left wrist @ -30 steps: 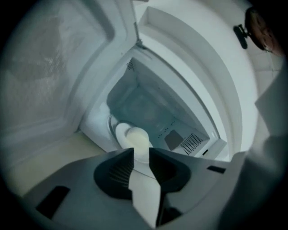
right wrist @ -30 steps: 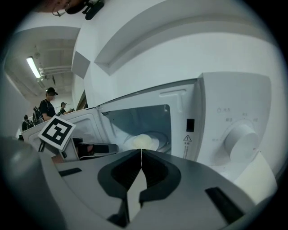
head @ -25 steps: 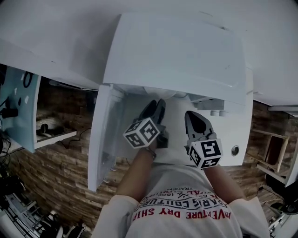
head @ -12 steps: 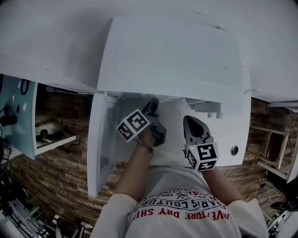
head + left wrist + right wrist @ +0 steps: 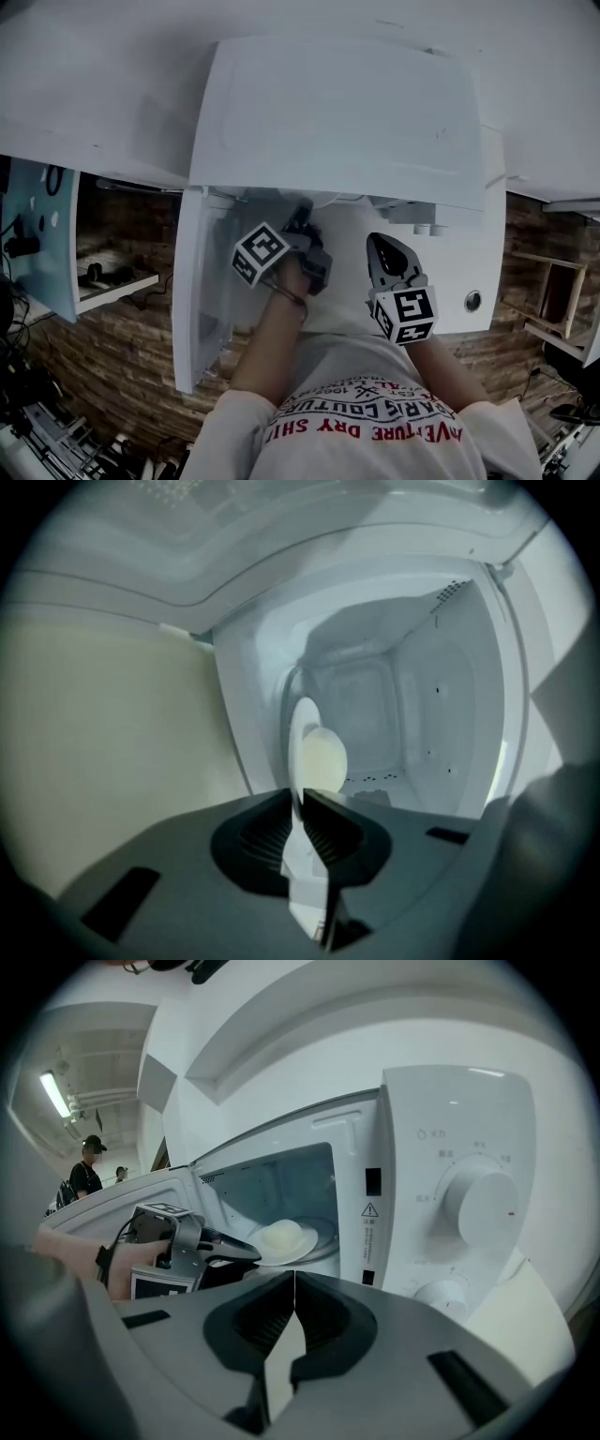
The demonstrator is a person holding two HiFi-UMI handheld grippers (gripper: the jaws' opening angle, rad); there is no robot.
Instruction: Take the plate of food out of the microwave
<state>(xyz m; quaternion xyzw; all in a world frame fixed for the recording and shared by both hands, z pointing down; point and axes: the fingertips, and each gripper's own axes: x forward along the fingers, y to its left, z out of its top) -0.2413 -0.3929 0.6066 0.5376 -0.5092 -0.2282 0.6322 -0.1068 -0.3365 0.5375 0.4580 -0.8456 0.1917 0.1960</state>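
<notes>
In the left gripper view a white plate [image 5: 302, 733] with a pale round bun [image 5: 323, 759] on it stands edge-on inside the open microwave [image 5: 403, 696]. My left gripper [image 5: 300, 797] is closing, and its jaws pinch the plate's near rim. The right gripper view shows that plate [image 5: 317, 1239] on the microwave's turntable, with the left gripper [image 5: 246, 1252] reaching in from the left. My right gripper [image 5: 295, 1277] is shut and empty and hovers in front of the microwave. In the head view the left gripper [image 5: 302, 214] reaches into the cavity, with the right gripper [image 5: 380, 244] beside it.
The microwave door [image 5: 202, 300] hangs open to the left. Its control panel with a round dial [image 5: 483, 1206] sits to the right of the cavity. A person's arm [image 5: 272, 347] leads to the left gripper. Other people [image 5: 86, 1171] stand far off at the left.
The left gripper has moved deeper into the microwave cavity and slightly left. The right gripper has shifted a little lower and left.
</notes>
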